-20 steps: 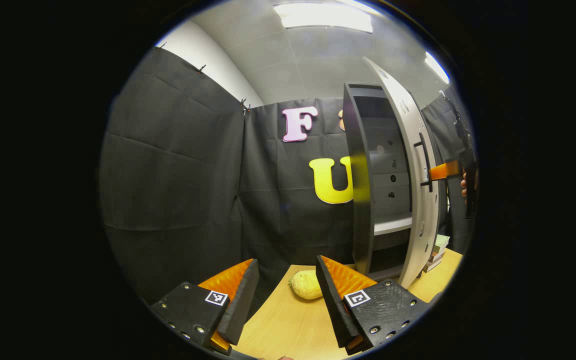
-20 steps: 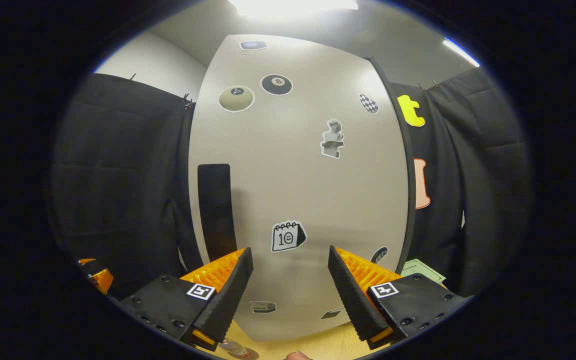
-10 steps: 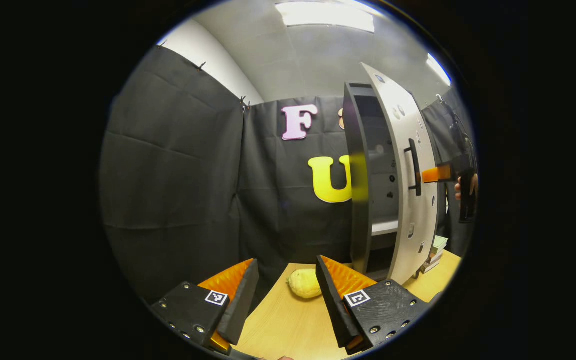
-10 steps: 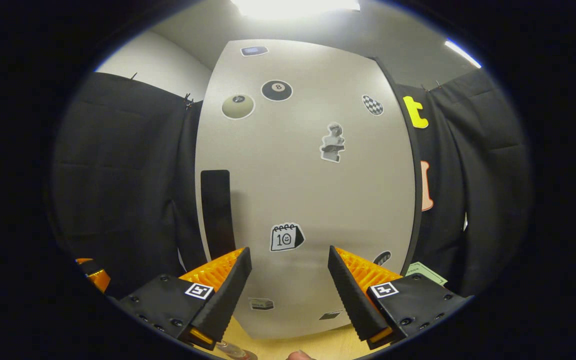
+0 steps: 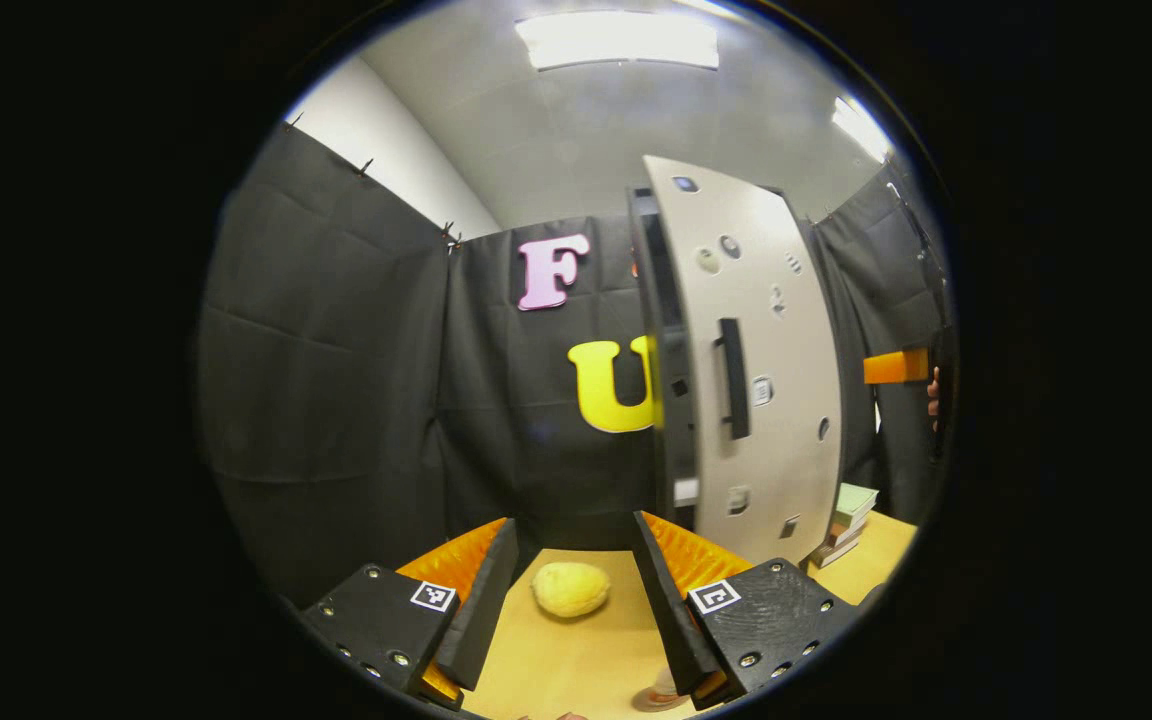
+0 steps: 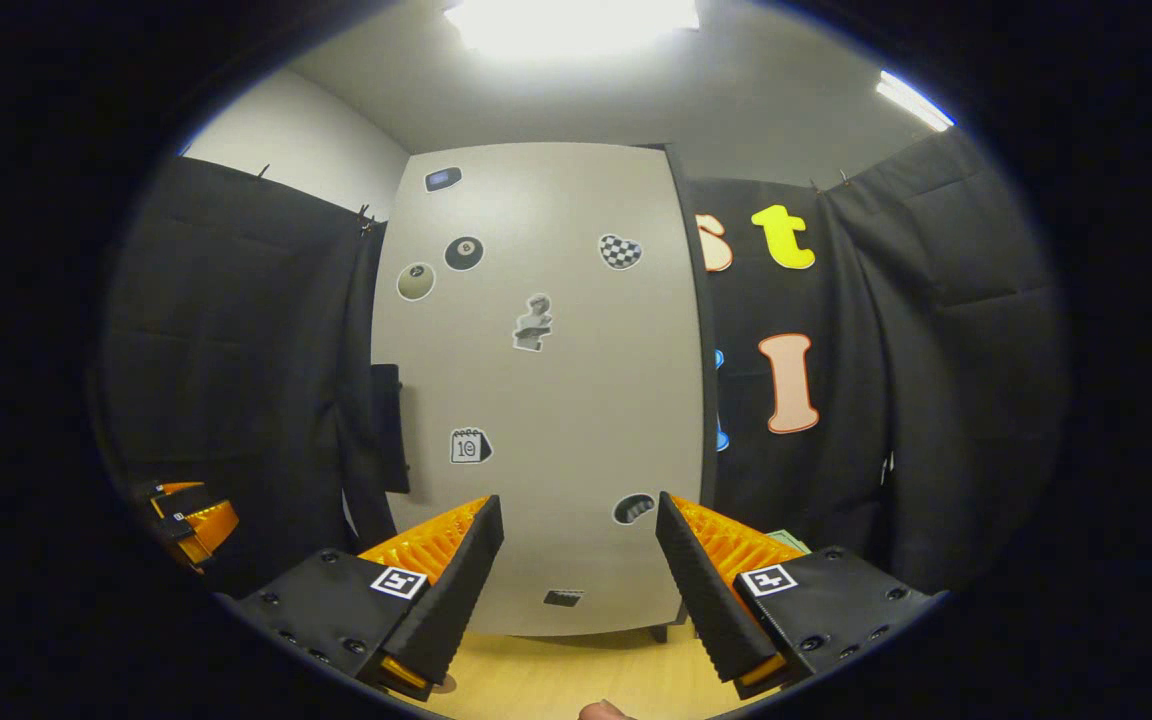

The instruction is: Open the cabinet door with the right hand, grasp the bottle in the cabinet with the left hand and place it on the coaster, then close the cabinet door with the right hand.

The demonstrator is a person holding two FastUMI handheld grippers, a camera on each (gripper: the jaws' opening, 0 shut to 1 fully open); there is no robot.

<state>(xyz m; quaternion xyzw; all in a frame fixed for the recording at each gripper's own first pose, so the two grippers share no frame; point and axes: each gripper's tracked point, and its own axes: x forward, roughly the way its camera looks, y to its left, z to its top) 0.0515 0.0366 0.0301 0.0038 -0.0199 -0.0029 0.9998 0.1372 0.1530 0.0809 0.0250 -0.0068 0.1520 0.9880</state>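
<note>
The tall dark cabinet [image 5: 648, 330] stands on the wooden table, its pale sticker-covered door [image 5: 766, 370] almost shut, with a narrow gap left at the handle side. The black bar handle [image 5: 731, 378] faces me. My left gripper [image 5: 574, 528] hangs open over the table, nothing between its fingers. The top of the bottle [image 5: 659, 690] peeks out at the bottom edge beside its right finger. My right gripper [image 6: 578, 500] is open, facing the door [image 6: 536, 400] from a short distance without touching it; it also appears far right [image 5: 894, 366].
A yellow lemon-like object [image 5: 570, 588] lies on the table [image 5: 576, 660] ahead of the left gripper. A stack of books [image 5: 841, 510] sits right of the cabinet. Black cloth walls close in the booth. The left gripper [image 6: 186, 520] shows low left in the right gripper view.
The door has swung from well open to nearly shut. My right gripper has drawn back from the door. The left gripper view has shifted, and the bottle top now shows.
</note>
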